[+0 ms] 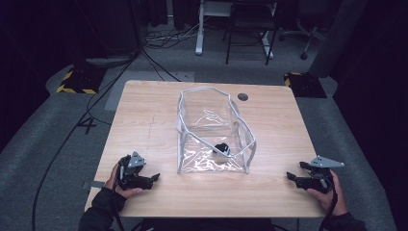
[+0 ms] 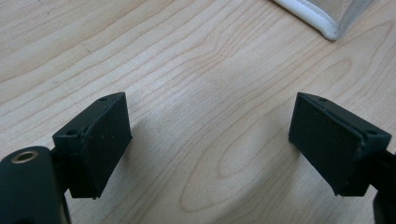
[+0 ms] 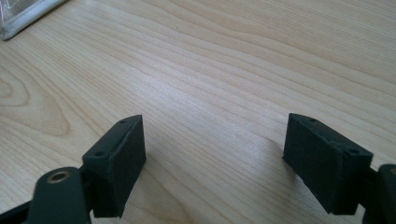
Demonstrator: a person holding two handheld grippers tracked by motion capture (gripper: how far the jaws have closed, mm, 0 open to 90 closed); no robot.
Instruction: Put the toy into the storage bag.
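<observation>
Both your claws gape with nothing between them: left claw [image 1: 153,179] and right claw [image 1: 292,178] rest on the desk [image 1: 144,120], flanking the clear bag [image 1: 211,139].

The right claw [image 3: 215,163] hangs with jaws wide apart over bare wooden counter [image 3: 224,70]; a white-edged bag corner [image 3: 23,18] sits far left.

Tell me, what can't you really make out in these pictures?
- Small black object inside the clear bag, high view: too small and veiled by glare to identify.
- The bag in the left tongs view: cut off by the top edge, one white-trimmed corner shows.
- The bag in the right tongs view: cut off at the top left corner.
</observation>
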